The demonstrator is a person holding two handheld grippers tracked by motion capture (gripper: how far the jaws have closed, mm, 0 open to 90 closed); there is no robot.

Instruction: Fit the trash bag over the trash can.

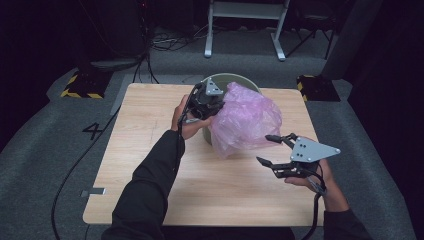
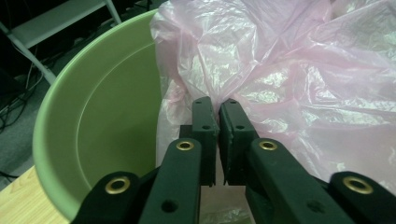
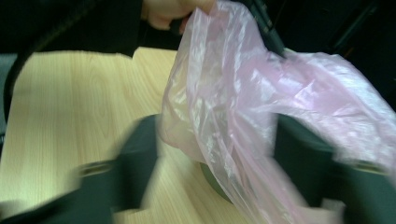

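Note:
A pale green bin (image 1: 235, 79) stands at the table's far edge, with a thin pink plastic bag (image 1: 245, 120) bunched over its near side. My left gripper (image 1: 207, 100) is at the bin's rim; its jaws are shut on a fold of the bag (image 2: 289, 70), just inside the green rim (image 2: 51, 116). My right gripper (image 1: 267, 149) hovers above the table at the bag's lower right edge. Its jaws stand wide apart. In the blurred right gripper view the bag (image 3: 224, 93) hangs loose between my right gripper's (image 3: 217, 126) jaws, and a bit of the bin (image 3: 212, 179) shows below.
The light wooden table (image 1: 200, 190) has bare board in front of the bin and on its left half. On the grey floor behind are a white-legged frame (image 1: 245, 30), two yellow-and-black striped bases (image 1: 80, 85), and cables (image 1: 145, 60).

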